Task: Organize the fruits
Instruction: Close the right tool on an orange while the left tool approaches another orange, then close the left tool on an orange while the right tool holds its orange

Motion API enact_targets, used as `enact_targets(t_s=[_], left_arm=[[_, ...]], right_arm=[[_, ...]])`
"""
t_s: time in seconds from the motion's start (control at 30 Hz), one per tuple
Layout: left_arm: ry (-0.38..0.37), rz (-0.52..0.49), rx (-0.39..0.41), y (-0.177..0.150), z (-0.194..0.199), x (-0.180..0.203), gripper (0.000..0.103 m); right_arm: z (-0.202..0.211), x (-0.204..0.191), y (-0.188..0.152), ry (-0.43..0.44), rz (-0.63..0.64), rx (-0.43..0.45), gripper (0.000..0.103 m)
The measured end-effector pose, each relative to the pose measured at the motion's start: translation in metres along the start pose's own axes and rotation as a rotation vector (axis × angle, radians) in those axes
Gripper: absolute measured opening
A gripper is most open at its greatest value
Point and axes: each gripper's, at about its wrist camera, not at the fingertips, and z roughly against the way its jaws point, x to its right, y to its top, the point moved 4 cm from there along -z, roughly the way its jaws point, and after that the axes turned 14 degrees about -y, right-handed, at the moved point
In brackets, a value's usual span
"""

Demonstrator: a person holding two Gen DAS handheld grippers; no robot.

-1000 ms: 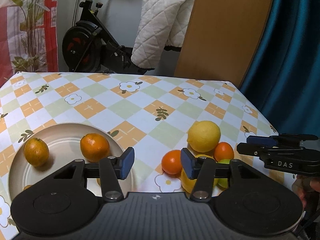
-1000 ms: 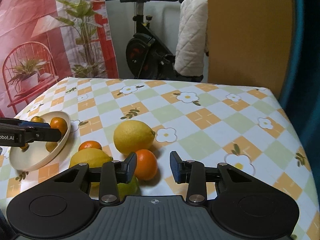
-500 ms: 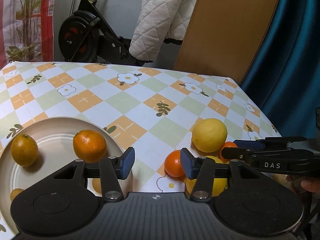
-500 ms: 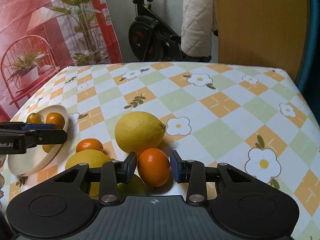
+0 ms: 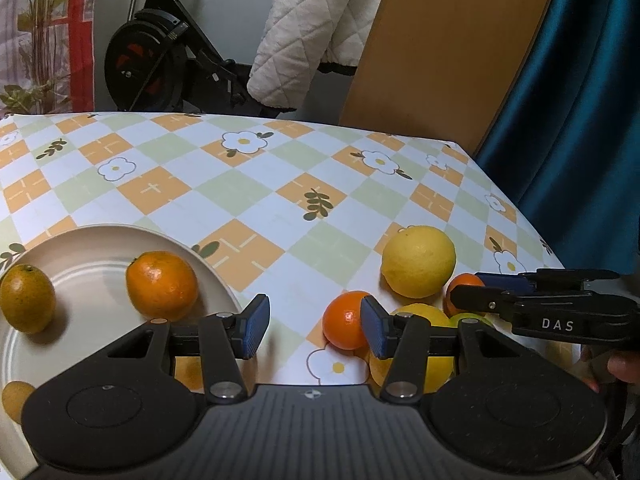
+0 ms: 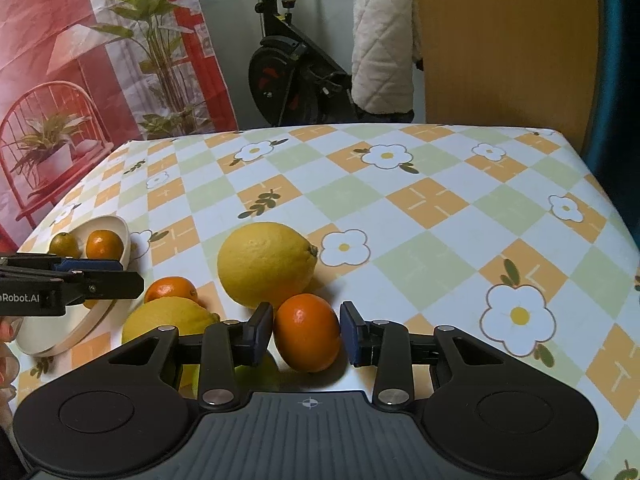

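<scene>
A pile of fruit lies on the checked tablecloth: a big lemon (image 6: 266,264), a second lemon (image 6: 168,320), a small orange (image 6: 171,289) and an orange (image 6: 308,332) that sits between the open pads of my right gripper (image 6: 307,334), small gaps on both sides. A green fruit (image 6: 256,368) is half hidden under the left finger. My left gripper (image 5: 312,326) is open and empty, between the cream plate (image 5: 92,240) and the pile (image 5: 418,266). The plate holds an orange (image 5: 162,284) and a greenish one (image 5: 26,304).
The right gripper shows from the side in the left wrist view (image 5: 532,300); the left one in the right wrist view (image 6: 72,284). An exercise bike (image 6: 292,80), a wooden board (image 5: 448,48) and a blue curtain (image 5: 580,100) stand behind the table.
My right gripper has moved forward and down until the orange sits between its pads. My left gripper has shifted slightly right and stays open.
</scene>
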Motion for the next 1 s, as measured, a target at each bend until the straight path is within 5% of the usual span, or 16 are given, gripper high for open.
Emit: enact_targets(t_s=[0.77, 1.0], left_arm=[[-0.082, -0.024, -0.034, 0.004, -0.029, 0.005, 0.053], [-0.037, -0.028, -0.045, 0.0, -0.028, -0.003, 0.054]], right_arm=[[0.008, 0.014, -0.008, -0.009, -0.029, 0.013, 0.033], [0.007, 0.015, -0.008, -0.009, -0.03, 0.013, 0.033]])
